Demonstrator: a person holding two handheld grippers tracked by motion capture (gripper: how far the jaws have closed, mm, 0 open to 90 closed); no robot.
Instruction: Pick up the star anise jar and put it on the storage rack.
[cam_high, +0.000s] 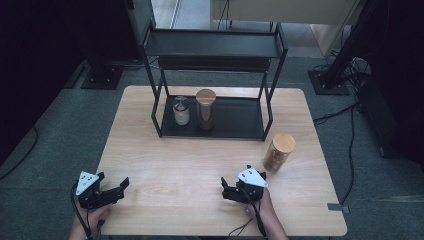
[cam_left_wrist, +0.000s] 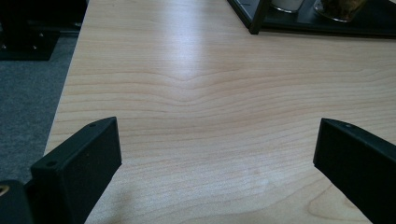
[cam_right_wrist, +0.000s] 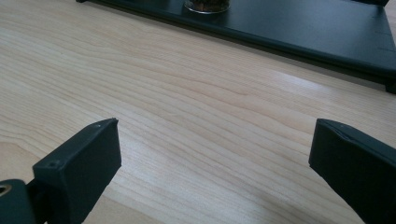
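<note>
This looks like a lab or recording studio rather than a home. A bare light-wood table stands alone on grey carpet, ringed by black curtains, with stand bases and loose cables on the floor around it. A black two-tier metal rack with a few storage jars is set out like a staged pantry prop; the dim edges make the wider room hard to judge.

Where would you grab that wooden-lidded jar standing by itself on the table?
Grip the jar around the middle of its round glass body, coming level from its near side with the right gripper. It stands upright, clear of the shelf, and that open gripper is nearest.
</note>
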